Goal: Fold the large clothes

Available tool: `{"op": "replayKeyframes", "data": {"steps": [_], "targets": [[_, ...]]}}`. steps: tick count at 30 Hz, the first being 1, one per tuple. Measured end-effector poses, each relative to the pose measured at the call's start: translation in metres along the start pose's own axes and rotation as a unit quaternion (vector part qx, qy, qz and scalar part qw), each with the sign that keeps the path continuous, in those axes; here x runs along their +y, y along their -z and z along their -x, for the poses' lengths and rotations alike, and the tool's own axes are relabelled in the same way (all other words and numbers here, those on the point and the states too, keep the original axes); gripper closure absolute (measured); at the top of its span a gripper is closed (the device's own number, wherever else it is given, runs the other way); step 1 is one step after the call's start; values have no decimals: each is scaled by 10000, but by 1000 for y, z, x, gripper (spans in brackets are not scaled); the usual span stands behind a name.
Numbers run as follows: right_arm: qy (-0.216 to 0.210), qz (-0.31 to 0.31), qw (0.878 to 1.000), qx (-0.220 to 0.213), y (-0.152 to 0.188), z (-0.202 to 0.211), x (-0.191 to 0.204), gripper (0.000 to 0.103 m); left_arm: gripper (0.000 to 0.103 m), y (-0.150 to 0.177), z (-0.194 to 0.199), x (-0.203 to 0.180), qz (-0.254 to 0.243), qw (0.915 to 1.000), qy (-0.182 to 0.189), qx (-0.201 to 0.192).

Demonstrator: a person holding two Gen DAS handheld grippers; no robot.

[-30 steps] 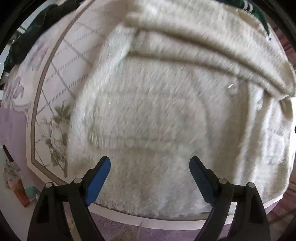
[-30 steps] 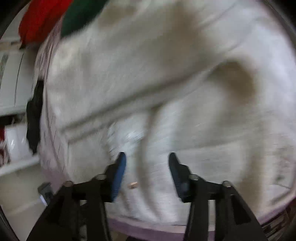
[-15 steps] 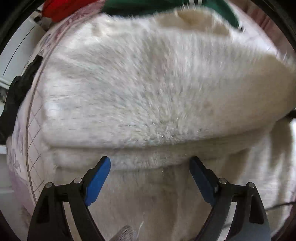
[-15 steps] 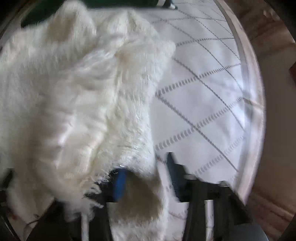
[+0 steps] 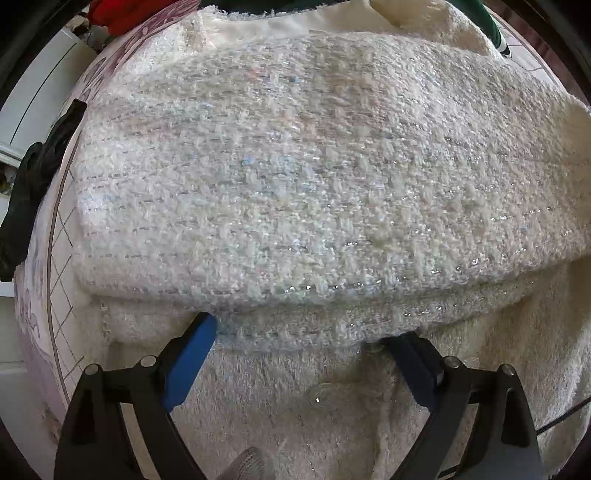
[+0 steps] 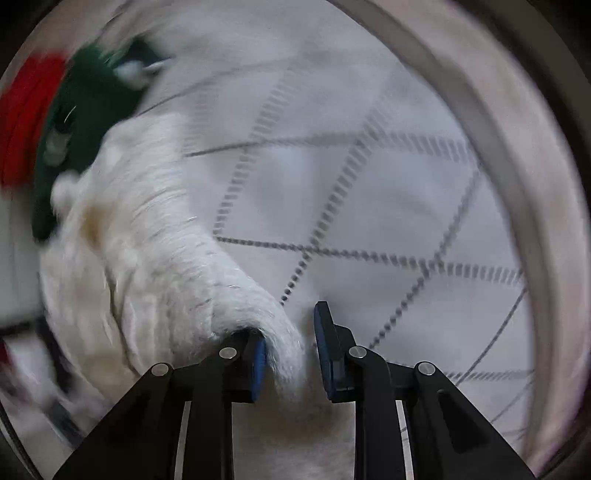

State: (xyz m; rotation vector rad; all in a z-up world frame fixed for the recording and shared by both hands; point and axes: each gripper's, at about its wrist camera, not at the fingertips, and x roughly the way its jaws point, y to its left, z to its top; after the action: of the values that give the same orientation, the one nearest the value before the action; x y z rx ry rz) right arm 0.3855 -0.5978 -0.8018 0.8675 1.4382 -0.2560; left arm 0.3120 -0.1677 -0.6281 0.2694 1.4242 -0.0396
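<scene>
Left gripper (image 5: pixel 301 354), lower centre of the left wrist view: jaws wide apart and opening. The bright blue left pad (image 5: pixel 190 360) and the dark blue right pad (image 5: pixel 413 369) sit on either side of a folded edge of the cream-white fluffy knitted garment with silver thread (image 5: pixel 314 177). The fold's edge overlaps both pad tips; neither pad presses on it, so the grip is released. A clear round button (image 5: pixel 320 395) lies on the lower layer between the fingers.

The garment fills nearly the whole left wrist view, its folded upper layer spread across the middle and a flatter layer below. It rests on the white quilted bed cover with grey dashed diamond lines (image 5: pixel 61 258), visible along the left edge. A black cloth item (image 5: pixel 33 184) hangs at the far left of the frame. Red fabric (image 5: pixel 118 18) shows at upper left, green fabric with white stripes (image 5: pixel 495 26) at upper right.

Right gripper (image 6: pixel 290 354), lower centre of the right wrist view (blurred): jaws narrow but opening. A tail of the same white garment (image 6: pixel 166 258) passes between the pads, against the left pad (image 6: pixel 258 363); a gap shows beside the right pad (image 6: pixel 325 350). The garment trails to the left of the frame. Bed cover (image 6: pixel 388 203) fills the centre and right. Green fabric (image 6: pixel 81 122) and red fabric (image 6: pixel 22 118) sit at upper left.
</scene>
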Motion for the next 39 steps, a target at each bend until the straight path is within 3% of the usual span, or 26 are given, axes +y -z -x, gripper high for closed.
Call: {"op": "replayKeyframes", "data": {"steps": [1,3,5,8,9,10,11,12,14,17,19,22,24,25,26,27,29,33,35,36,38,39], "targets": [[90,153,9998,74,2,1,2,80,9,-1,0,2,-5,10000,-8,4],[113,256,9994,192,8,4,-4,92,9,-5,8,1,-29,10000,-23,28],[273,365,9987,214,9,11,-5,92,9,0,13,12,-2,10000,38,78],[759,536,9957,1,33,38,26,75,9,2,34,35,225,9996,182,-12],[732,538,9958,-121,36,49,31,75,9,1,46,47,396,9989,224,-103],[577,562,9961,-369,42,69,43,75,9,-2,54,55,520,9982,238,-175],[376,649,9956,-564,47,85,59,69,9,-7,61,62,641,9974,223,-233],[245,778,9946,-646,50,92,75,55,9,-17,69,74,823,9960,174,-295],[-16,1062,9920,-683,51,90,116,43,9,-36,74,89,1090,9932,160,-376],[-286,1515,9873,-396,26,50,196,43,9,-81,71,108,1404,9885,-48,-562],[-269,1547,9874,-193,7,14,225,43,9,-117,56,110,1371,9880,-284,-657],[-39,1609,9864,337,-14,-53,266,43,9,-156,32,108,1173,9896,-527,-644],[394,1710,9828,568,-18,-89,278,43,9,-167,20,109,1088,9914,-496,-542],[578,1783,9815,386,-16,-94,283,44,9,-170,17,109,1086,9917,-459,-517],[715,1853,9799,212,-12,-93,288,56,9,-170,18,110,1085,9918,-424,-527],[891,2032,9751,47,-6,-90,295,76,9,-171,19,112,1095,9916,-393,-570],[870,2066,9741,-285,4,-76,301,84,9,-170,24,114,1108,9914,-309,-631],[564,2066,9739,-752,18,-48,312,85,9,-168,24,114,1086,9915,-279,-658],[665,2222,9684,-913,19,-49,321,85,9,-169,23,117,1092,9915,-281,-650],[699,2259,9681,-825,16,-56,321,83,9,-169,24,120,1111,9914,-272,-642],[702,2318,9702,-46,10,-76,317,72,9,-168,31,124,1143,9908,-210,-694],[593,2258,9723,118,8,-78,315,71,9,-165,39,126,1143,9904,-164,-766]]}}
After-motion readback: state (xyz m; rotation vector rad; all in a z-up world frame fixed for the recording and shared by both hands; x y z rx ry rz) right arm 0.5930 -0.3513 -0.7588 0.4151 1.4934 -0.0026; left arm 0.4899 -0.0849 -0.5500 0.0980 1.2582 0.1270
